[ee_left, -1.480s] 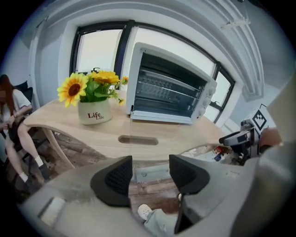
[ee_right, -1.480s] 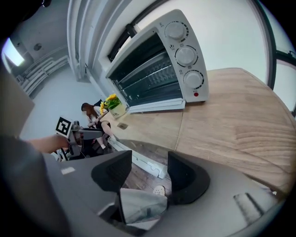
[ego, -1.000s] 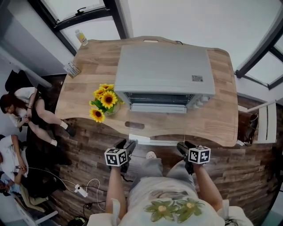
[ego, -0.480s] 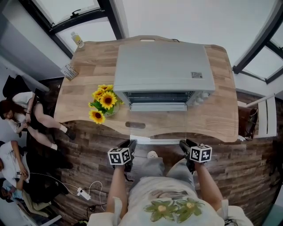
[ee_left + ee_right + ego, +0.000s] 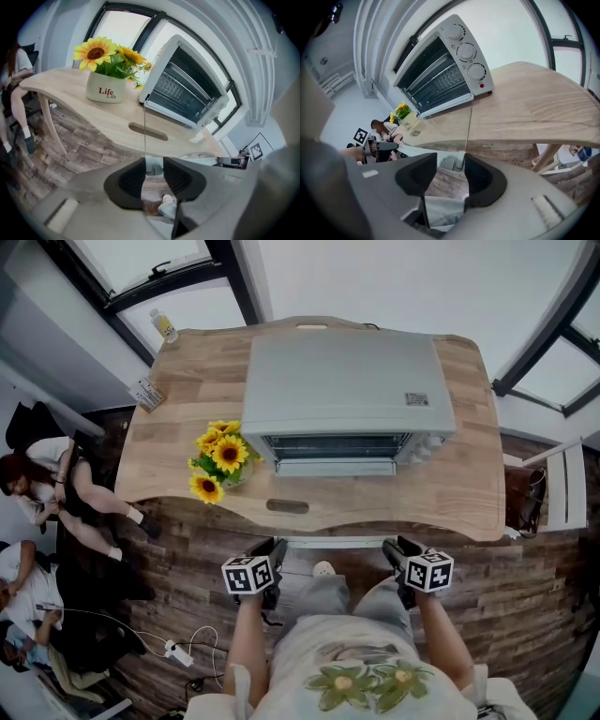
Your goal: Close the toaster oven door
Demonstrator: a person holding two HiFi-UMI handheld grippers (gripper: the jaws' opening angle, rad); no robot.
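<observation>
The toaster oven (image 5: 347, 381) stands at the back centre of the desk (image 5: 450, 493), with its cavity facing the front edge. The door is fully open: the clear glass panel lies flat over the desk front, and the door handle (image 5: 333, 541) sits just past the front edge, parallel to it. In the right gripper view, three control knobs (image 5: 466, 50) are stacked on the panel beside the cavity, and wire racks show inside. The left gripper (image 5: 273, 546) is at the left end of the handle. Its jaws are closing, and in the left gripper view the pale handle end fills the narrow gap between the two dark pads, which appear to be in contact with it. The right gripper (image 5: 394, 547) is at the right end of the handle. In the right gripper view its jaws stand somewhat wider, with the handle end between the pads and spanning nearly the whole gap. Both grippers are below the front edge, over the wood-pattern floor (image 5: 525, 615). A white mug of sunflowers (image 5: 223, 457) stands near the front left of the desk, just beside the oven's left front corner. A small bottle (image 5: 166, 322) stands at the back left corner, and a flat packet (image 5: 148, 390) lies at the left edge. A seated person (image 5: 56, 474) is on the floor to the left, well apart from the desk.
</observation>
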